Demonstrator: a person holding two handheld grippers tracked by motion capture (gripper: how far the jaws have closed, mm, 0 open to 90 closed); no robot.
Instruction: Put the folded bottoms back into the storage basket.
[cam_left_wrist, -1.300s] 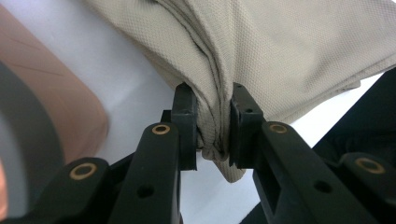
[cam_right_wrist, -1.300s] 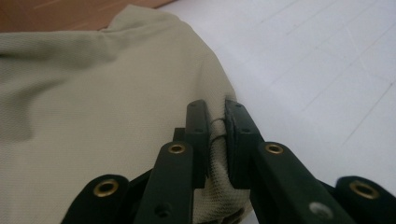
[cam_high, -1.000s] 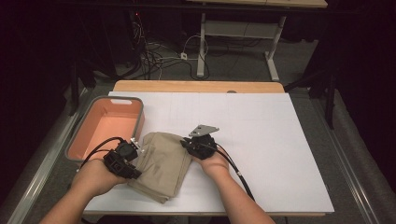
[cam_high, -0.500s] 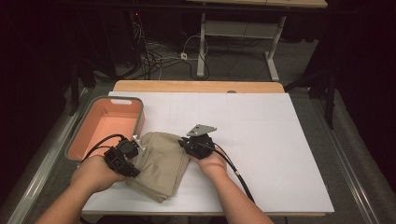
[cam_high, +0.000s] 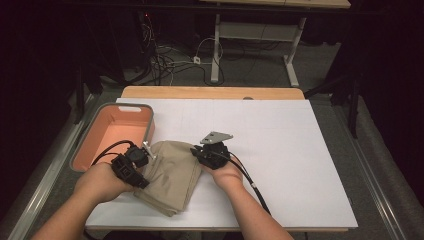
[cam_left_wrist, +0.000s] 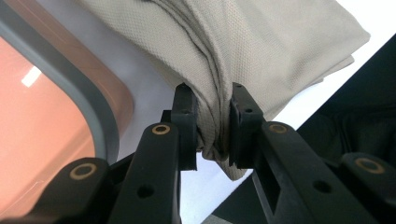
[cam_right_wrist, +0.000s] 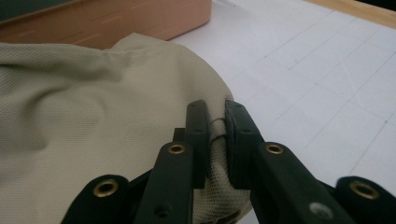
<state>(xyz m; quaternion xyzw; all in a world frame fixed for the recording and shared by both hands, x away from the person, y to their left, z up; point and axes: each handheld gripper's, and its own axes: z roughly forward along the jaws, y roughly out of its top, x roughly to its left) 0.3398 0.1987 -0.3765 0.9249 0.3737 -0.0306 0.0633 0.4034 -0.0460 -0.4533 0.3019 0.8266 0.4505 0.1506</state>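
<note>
The left hand-held gripper is clenched on a bunched fold of the beige cloth, the fabric gathered into a tight rope between its two black jaws. In the high view this left hand-held gripper sits at the cloth's left edge, just beside the orange bin. The right hand-held gripper also grasps the cloth, pinching a thin hem at its rounded edge; in the high view the right hand-held gripper meets the cloth's right side, with a grey plate on top of it. The cloth lies folded on the white counter between both hands, near the counter's front edge, its left side close to the bin.
</note>
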